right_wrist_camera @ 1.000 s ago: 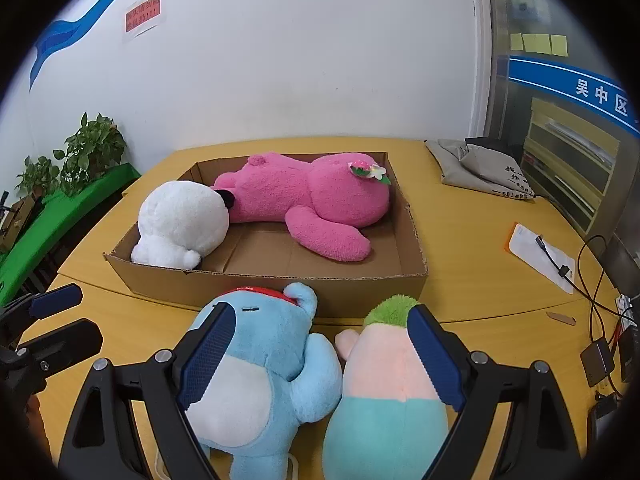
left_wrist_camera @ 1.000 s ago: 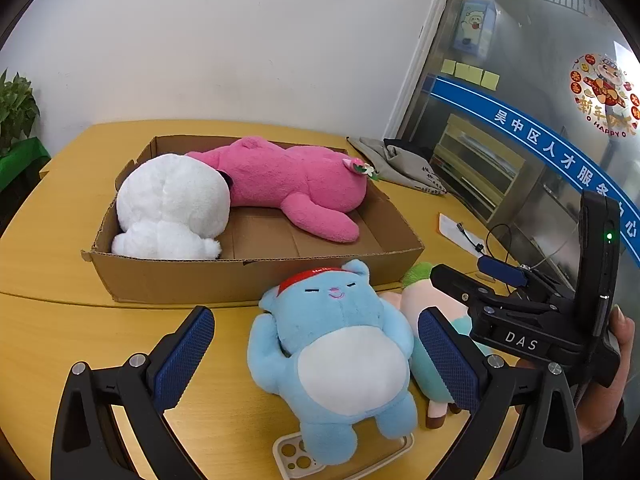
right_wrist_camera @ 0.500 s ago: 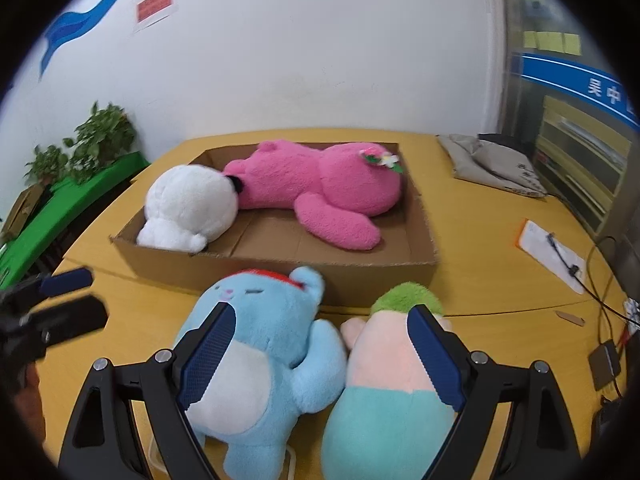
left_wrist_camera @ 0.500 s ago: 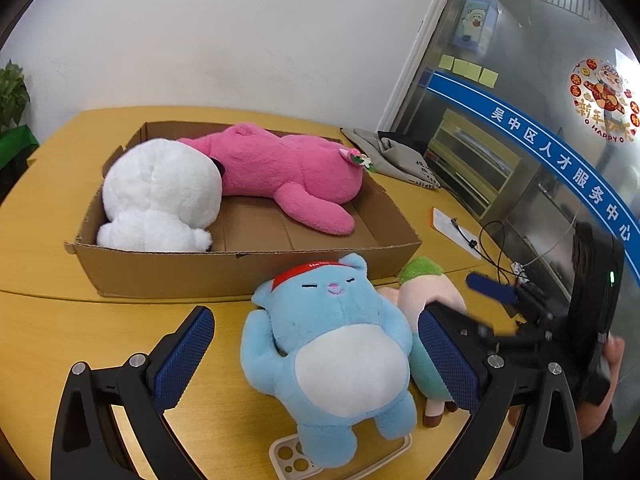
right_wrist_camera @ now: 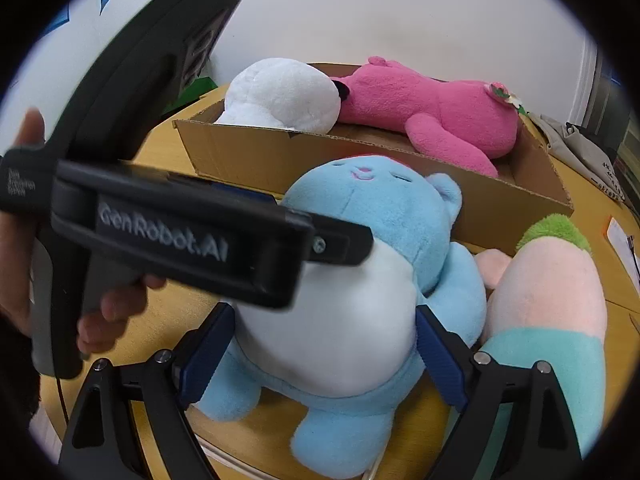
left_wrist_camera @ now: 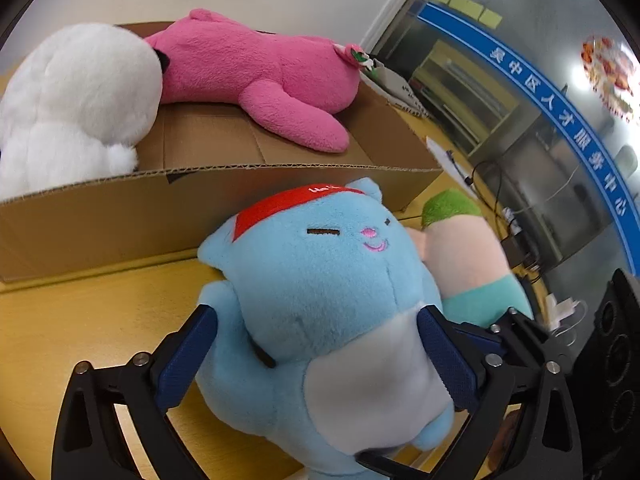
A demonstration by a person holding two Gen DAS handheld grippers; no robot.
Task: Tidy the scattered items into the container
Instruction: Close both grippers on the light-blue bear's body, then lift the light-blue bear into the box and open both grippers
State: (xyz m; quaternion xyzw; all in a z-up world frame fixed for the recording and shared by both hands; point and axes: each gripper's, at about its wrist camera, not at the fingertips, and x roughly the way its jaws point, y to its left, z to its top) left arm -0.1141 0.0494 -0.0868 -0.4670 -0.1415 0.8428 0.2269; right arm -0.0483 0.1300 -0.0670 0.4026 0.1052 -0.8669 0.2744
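Closing on the blue plush (left_wrist_camera: 320, 300) is the step in hand. Our left gripper (left_wrist_camera: 316, 354) has just been narrowing, its jaws straddling the toy's upper body, pads touching the fur but not yet squeezing, we judge. Our right gripper (right_wrist_camera: 320, 356) stands apart around the white belly, lower down. The toy lies on the table (left_wrist_camera: 80, 320) just in front of the cardboard box (left_wrist_camera: 120, 216). We should pinch evenly from both sides, then lift clear over the box wall.
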